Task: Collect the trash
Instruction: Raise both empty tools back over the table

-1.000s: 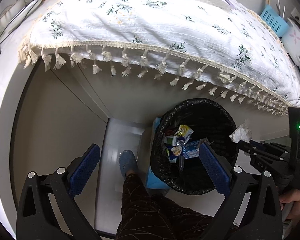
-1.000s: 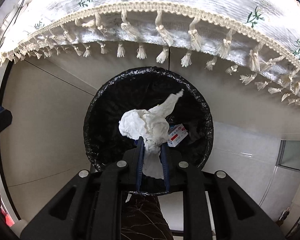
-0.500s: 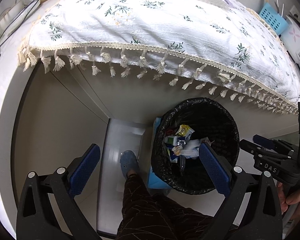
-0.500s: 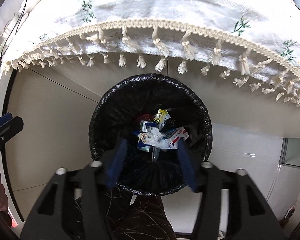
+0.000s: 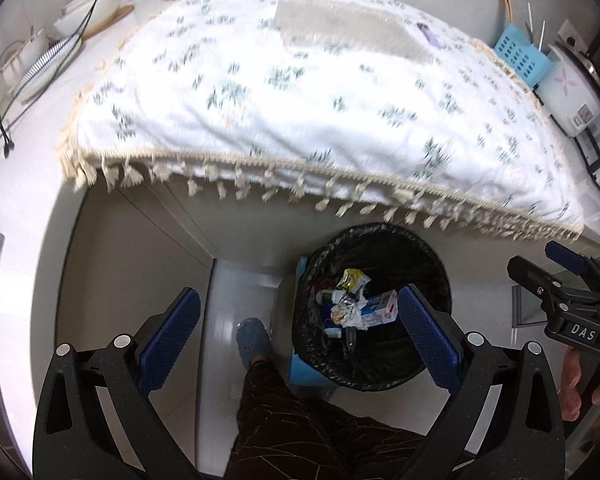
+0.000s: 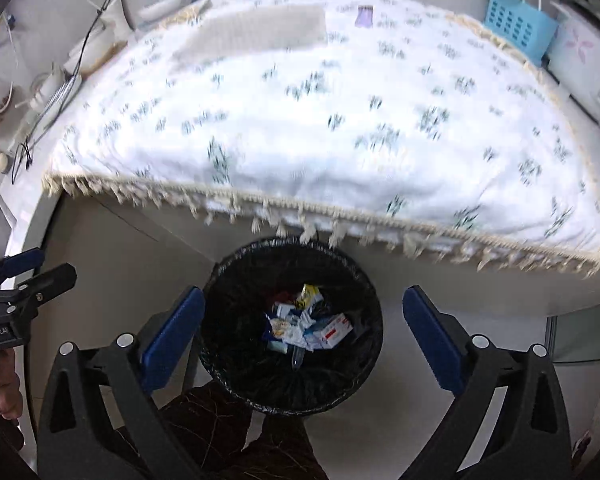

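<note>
A round bin with a black liner (image 5: 380,232) (image 6: 292,246) stands on the floor under the table's edge. Wrappers, small cartons and a crumpled white tissue (image 5: 356,308) (image 6: 308,328) lie inside it. My right gripper (image 6: 303,292) hangs above the bin; its jaws are opening wide and nothing is between them. My left gripper (image 5: 298,294) is open and empty, just left of the bin. Each gripper shows at the other view's edge: the right gripper (image 5: 534,256) and the left gripper (image 6: 56,263). A small purple wrapper (image 6: 365,14) lies at the table's far side.
A white floral cloth with a tasselled fringe (image 5: 300,100) covers the table, and a grey textured sheet (image 5: 340,28) lies on it. A blue basket (image 5: 522,56) and a rice cooker (image 5: 572,88) stand far right. The person's leg and blue slipper (image 5: 252,340) are beside the bin.
The right gripper let go of the white tissue, which fell into the bin, and its jaws spread wide. Both grippers rose, so more of the table top shows.
</note>
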